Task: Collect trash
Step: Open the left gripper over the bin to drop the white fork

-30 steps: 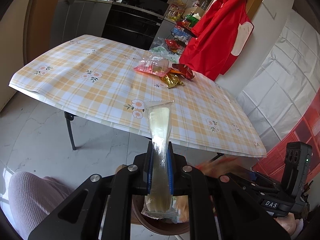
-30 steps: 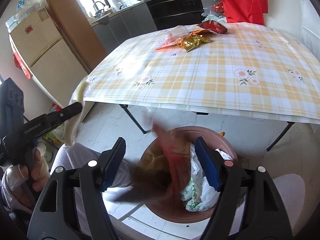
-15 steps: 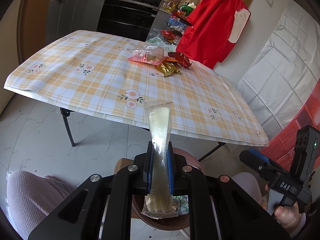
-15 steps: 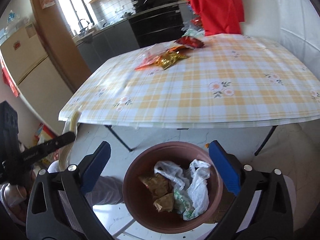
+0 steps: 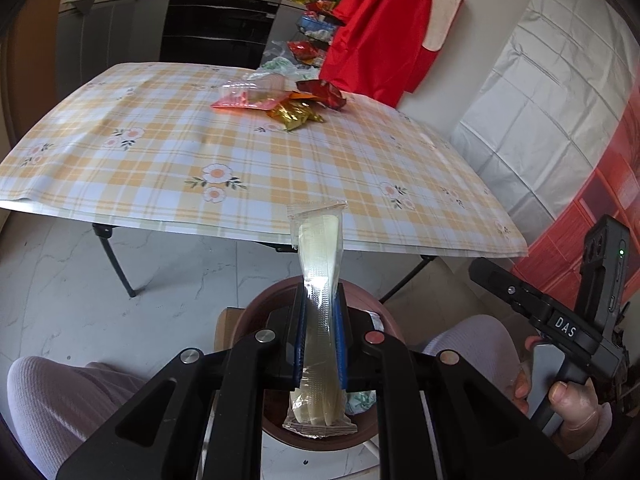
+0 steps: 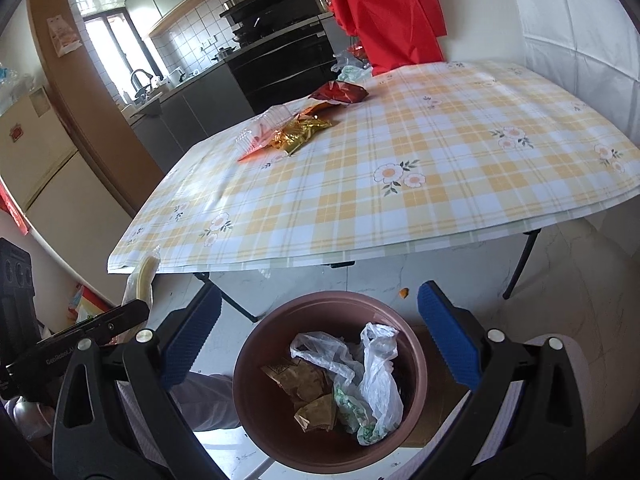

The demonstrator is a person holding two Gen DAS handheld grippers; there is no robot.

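Note:
My left gripper [image 5: 320, 312] is shut on a long clear plastic wrapper [image 5: 320, 260] and holds it upright above the brown bin [image 5: 276, 296]. My right gripper [image 6: 320, 312] is open and empty above the same brown bin [image 6: 256, 360], which holds a white plastic bag [image 6: 372, 376] and brown wrappers [image 6: 308, 384]. More trash lies far back on the plaid table: a red packet [image 6: 340, 94], a gold wrapper [image 6: 298, 134] and a clear plastic box [image 6: 260, 132]. That pile also shows in the left wrist view [image 5: 288, 100].
The table [image 6: 400, 184] with its yellow plaid cloth stands on thin black legs [image 5: 116, 264] over a white tiled floor. A red garment [image 5: 380, 28] hangs at the far end. Kitchen units [image 6: 280, 64] run behind. My knees flank the bin.
The wrapper dropped from my right gripper now lies in the bin; the right gripper opened wider and rose. My left gripper moved right, over the bin, still holding the clear wrapper.

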